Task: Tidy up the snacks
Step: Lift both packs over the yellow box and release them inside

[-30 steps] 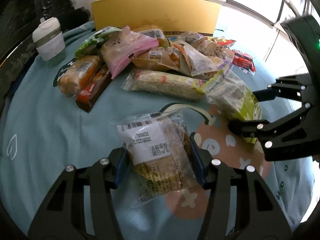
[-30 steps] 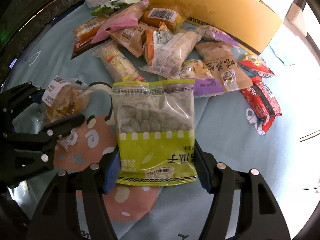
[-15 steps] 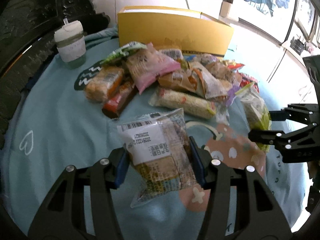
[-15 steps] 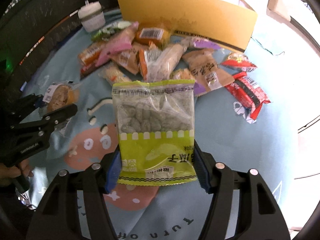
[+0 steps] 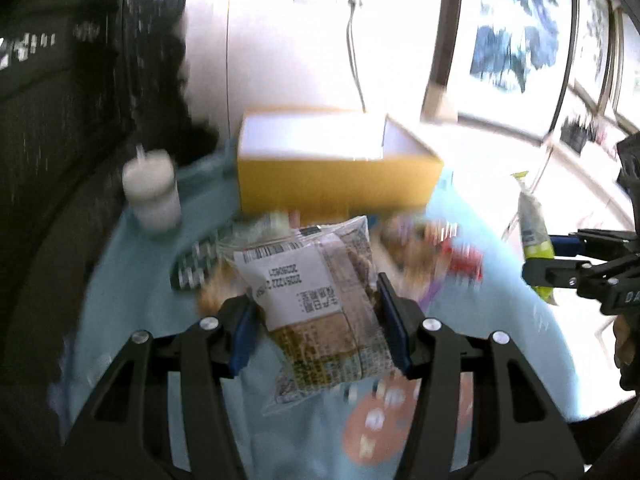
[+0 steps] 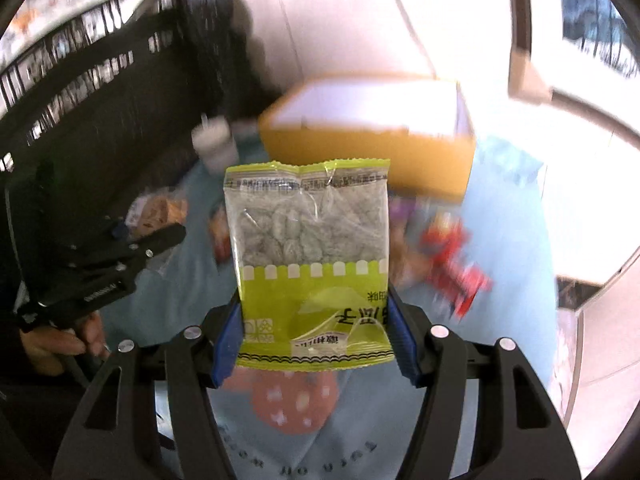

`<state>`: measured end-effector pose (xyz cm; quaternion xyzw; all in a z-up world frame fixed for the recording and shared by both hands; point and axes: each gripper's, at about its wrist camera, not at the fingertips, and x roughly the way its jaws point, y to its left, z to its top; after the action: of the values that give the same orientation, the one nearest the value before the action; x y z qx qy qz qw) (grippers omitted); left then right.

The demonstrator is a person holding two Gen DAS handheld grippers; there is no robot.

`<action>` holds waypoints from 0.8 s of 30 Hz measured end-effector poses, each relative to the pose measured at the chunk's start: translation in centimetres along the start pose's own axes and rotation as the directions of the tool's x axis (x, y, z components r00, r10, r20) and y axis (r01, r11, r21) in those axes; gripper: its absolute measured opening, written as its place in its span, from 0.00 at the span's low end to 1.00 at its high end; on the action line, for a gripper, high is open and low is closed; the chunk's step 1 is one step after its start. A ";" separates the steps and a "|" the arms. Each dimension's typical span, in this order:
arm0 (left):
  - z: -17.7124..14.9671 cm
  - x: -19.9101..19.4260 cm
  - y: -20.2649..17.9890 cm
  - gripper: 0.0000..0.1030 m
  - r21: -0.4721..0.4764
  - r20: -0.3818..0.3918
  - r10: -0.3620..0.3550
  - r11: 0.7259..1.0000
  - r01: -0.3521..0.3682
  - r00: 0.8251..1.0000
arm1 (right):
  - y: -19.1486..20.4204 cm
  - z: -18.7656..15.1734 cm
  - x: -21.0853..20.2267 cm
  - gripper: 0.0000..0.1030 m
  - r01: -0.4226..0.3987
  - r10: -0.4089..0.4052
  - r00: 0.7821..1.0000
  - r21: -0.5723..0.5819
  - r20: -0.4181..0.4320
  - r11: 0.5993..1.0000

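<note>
My left gripper [image 5: 316, 324] is shut on a clear bread packet with a white label [image 5: 316, 300] and holds it above the blue tablecloth [image 5: 132, 320]. My right gripper [image 6: 314, 332] is shut on a green bag of grey candied fruit [image 6: 310, 264], held upright in the air. An open yellow box [image 5: 336, 172] with a white inside stands at the far side of the table; it also shows in the right wrist view [image 6: 372, 124]. The right gripper with its green bag [image 5: 536, 232] shows at the right of the left wrist view. The left gripper [image 6: 132, 248] shows at the left of the right wrist view.
A blurred pile of snack packets [image 5: 420, 248] lies on the cloth in front of the box, with red packets [image 6: 452, 260] to the right. A white lidded cup [image 5: 152, 192] stands left of the box. Dark carved furniture [image 5: 60, 120] is at the left.
Both grippers have risen well above the table with their packets and moved toward the yellow box, whose open top now shows. The view is blurred by motion.
</note>
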<state>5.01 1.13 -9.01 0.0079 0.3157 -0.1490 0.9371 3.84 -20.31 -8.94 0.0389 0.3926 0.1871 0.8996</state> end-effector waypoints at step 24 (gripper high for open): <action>27.7 11.7 -0.8 0.98 0.048 0.115 0.101 0.993 -0.107 0.988 | -7.4 26.5 4.1 0.79 0.261 -0.256 0.962 -0.048 0.091 0.964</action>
<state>29.93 -5.89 6.33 0.0415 0.2577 -0.1086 0.9592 27.76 -23.62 4.90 -0.0316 0.3503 0.0778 0.9329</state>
